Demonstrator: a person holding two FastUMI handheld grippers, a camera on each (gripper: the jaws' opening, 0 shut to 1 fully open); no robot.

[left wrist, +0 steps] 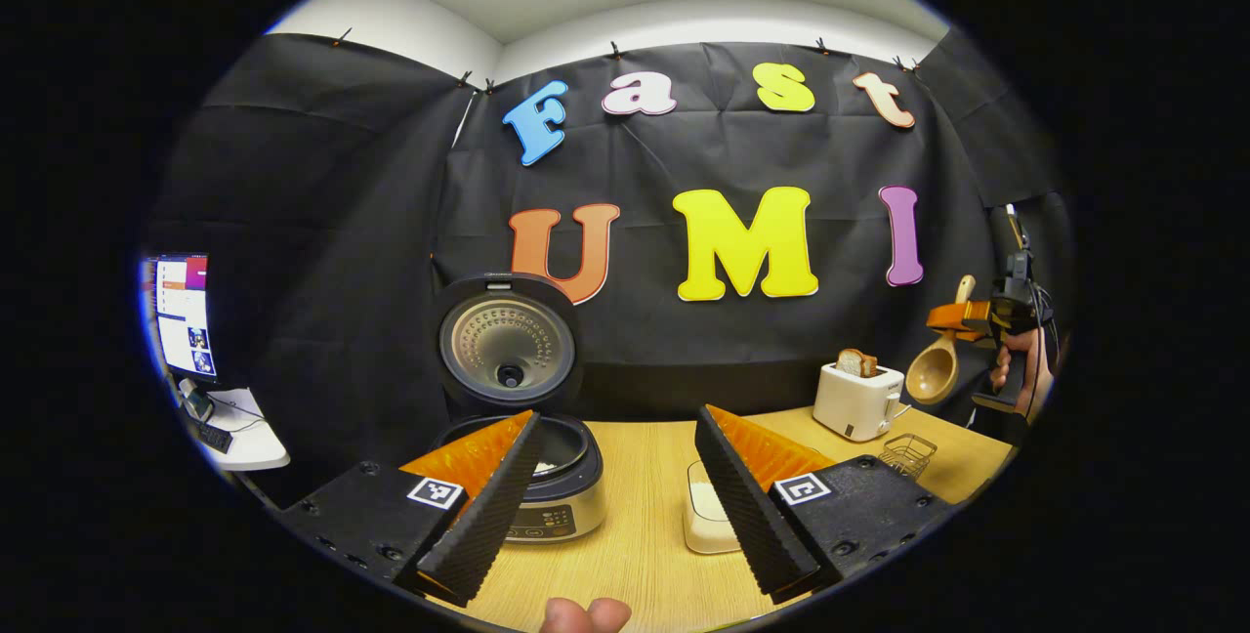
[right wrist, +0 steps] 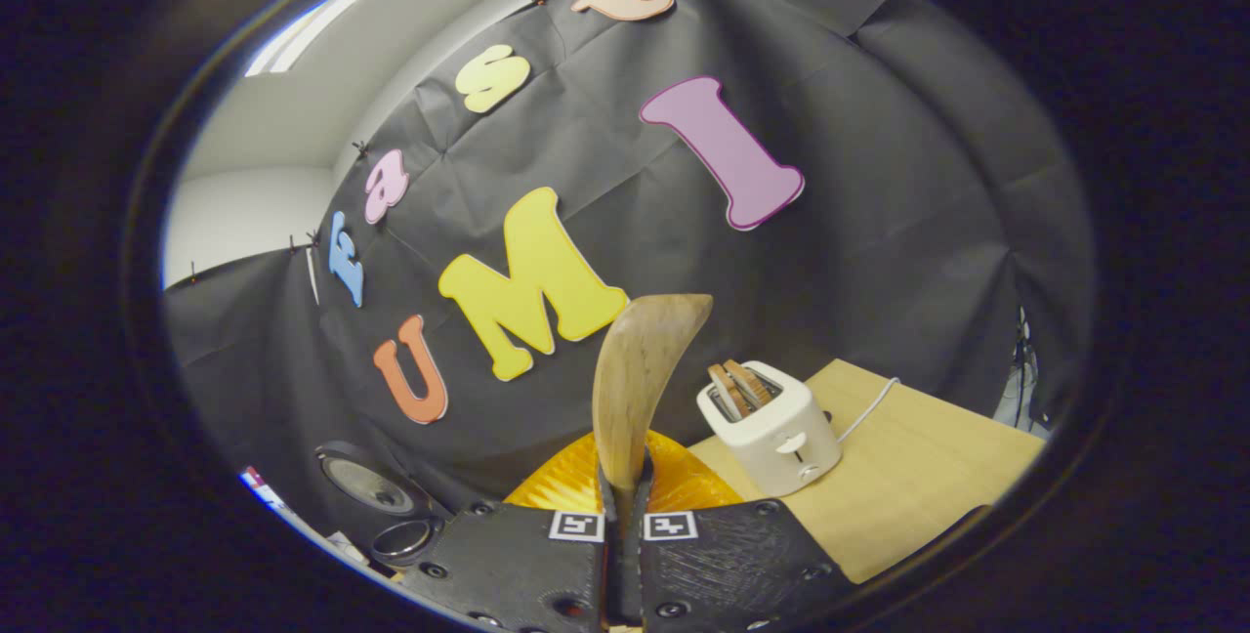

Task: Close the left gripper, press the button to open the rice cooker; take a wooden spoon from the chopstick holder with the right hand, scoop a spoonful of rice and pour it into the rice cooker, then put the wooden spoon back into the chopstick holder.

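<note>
Your left gripper [left wrist: 615, 501] is released, its two fingers spread wide and nothing between them, low over the wooden table [left wrist: 645, 535]. Just past its left finger [left wrist: 488, 506] stands the rice cooker [left wrist: 532, 477] with its lid [left wrist: 506, 342] swung up and standing upright; something pale shows inside the pot, though you cannot tell what. Just beyond its right finger sits a white container [left wrist: 705, 521] on the table. Farther out to the right are a white toaster [left wrist: 857, 400] with a slice of bread in it and a small wire basket [left wrist: 908, 455] beside it.

Your right gripper [right wrist: 625, 506] is clenched on the handle of the wooden spoon [right wrist: 640, 379], both fingers pressing on it. The spoon rises straight ahead of the fingers, its bowl at the far end. In the left gripper view this same gripper [left wrist: 977, 318] is held high at the far right, above the basket and clear of the table, with the spoon hanging bowl-down beside the toaster. From the right gripper view the toaster lies ahead to the right and the open cooker low to the left.
</note>
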